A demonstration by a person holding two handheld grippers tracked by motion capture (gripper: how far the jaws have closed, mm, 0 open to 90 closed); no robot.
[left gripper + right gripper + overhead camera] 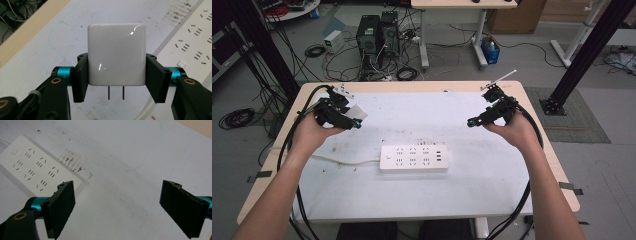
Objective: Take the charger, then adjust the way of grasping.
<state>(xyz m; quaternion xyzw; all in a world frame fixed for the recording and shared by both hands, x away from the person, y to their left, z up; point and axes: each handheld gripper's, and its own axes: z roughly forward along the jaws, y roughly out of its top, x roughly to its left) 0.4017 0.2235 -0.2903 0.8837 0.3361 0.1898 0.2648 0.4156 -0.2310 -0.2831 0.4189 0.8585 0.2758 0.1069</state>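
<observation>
White sheeting covers a pale wooden table point(532, 107) in a workshop, with computer towers point(378, 34) and loose cables on the grey floor behind it.

At the centre of the work is a glossy white plug adapter point(116, 53), a rounded square block with two flat metal prongs point(116, 92) sticking out of its lower face. In the left gripper view it sits squarely between the two black jaws, whose pads press on its left and right sides, so the left gripper point(116, 76) is clamped on it and holds it in the air above the sheeting. From the high view the adapter point(357, 112) shows as a small white block at the tip of the left gripper point(352, 121), over the left part of the table, near the far edge.

Below and to the right of it, near the middle of the table, lies a white power strip point(414, 158) with rows of sockets facing up; its white cord point(343, 161) runs off to the left. The adapter is well apart from the strip and does not touch it.

On the right side of the table, the right gripper point(473, 122) is held above the surface, pointing inward toward the middle. In the right gripper view its jaws stand wide apart with nothing between them, the gripper point(125, 207) looking down on bare, slightly stained sheeting, with the power strip point(37, 170) off to the upper left.
</observation>
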